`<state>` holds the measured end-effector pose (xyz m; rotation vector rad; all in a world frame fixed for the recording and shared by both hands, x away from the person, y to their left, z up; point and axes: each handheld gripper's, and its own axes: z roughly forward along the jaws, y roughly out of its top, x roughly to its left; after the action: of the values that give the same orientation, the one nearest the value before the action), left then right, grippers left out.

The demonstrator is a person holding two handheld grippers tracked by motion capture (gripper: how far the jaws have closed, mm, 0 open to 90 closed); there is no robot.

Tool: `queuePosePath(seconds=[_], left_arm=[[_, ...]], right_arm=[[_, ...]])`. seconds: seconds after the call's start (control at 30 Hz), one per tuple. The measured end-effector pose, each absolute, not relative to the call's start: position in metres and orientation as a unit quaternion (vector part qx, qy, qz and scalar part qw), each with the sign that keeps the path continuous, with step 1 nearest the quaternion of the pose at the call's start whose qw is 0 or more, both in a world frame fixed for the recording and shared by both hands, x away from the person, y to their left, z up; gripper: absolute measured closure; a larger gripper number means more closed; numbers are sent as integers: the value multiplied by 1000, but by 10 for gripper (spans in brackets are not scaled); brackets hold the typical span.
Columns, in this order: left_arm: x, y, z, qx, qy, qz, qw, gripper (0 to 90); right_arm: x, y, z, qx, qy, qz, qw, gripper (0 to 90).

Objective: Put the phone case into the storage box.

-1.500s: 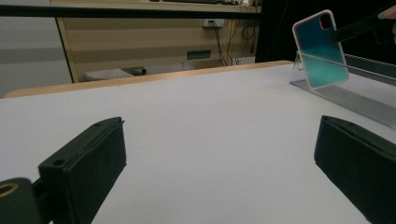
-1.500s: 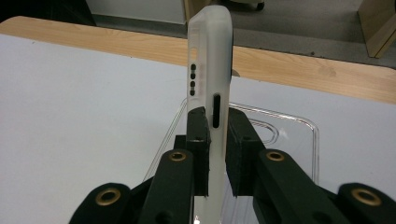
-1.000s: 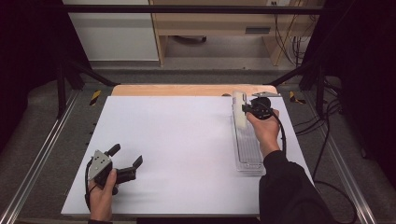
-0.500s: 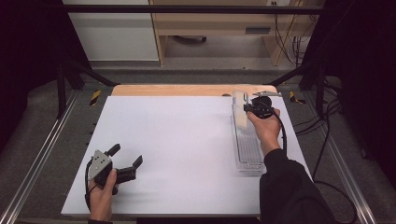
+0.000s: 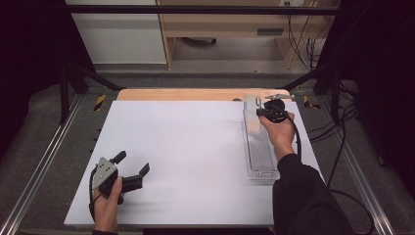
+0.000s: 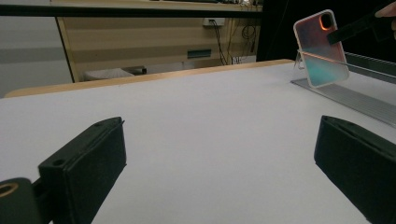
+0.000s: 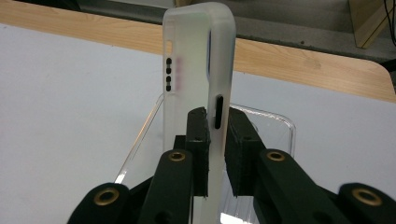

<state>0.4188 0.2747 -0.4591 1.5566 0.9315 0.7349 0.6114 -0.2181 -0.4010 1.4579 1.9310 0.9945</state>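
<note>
- Gripping a translucent phone case (image 7: 201,70), the right claw (image 7: 215,140) had its jaws pinched shut on the case's edge.
- It held the case upright over the far end of a clear tray (image 5: 259,156) at the table's (image 5: 186,147) right side.
- Whether the case touched the tray was hard to tell.
- The left claw (image 5: 131,164) rested near the table's front left corner, jaws wide apart, nothing between them.

On the surface (image 5: 195,156), a tray (image 5: 259,161) lies along the right edge, with a phone case (image 5: 253,117) held upright over its far end and the left gripper (image 5: 131,171) resting near the front left corner.
</note>
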Motion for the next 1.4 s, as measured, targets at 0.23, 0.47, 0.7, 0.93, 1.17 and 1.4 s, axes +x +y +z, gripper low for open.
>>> queuePosePath(seconds=[0.23, 0.47, 0.7, 0.93, 1.17, 1.4], left_arm=[[419, 275, -459, 660, 395, 312, 558, 18], [419, 275, -459, 660, 395, 311, 557, 18], [420, 275, -460, 662, 400, 310, 553, 17], [420, 276, -460, 661, 401, 311, 552, 17], [420, 276, -460, 661, 400, 310, 554, 17], [420, 275, -460, 662, 400, 310, 554, 17]], right_arm=[[613, -221, -402, 541, 713, 362, 260, 805], [616, -222, -401, 540, 718, 354, 261, 805], [619, -223, -401, 542, 718, 345, 267, 804], [624, -223, -401, 543, 720, 343, 264, 795], [627, -225, -403, 546, 718, 340, 267, 785], [629, -225, -404, 548, 716, 340, 267, 779]])
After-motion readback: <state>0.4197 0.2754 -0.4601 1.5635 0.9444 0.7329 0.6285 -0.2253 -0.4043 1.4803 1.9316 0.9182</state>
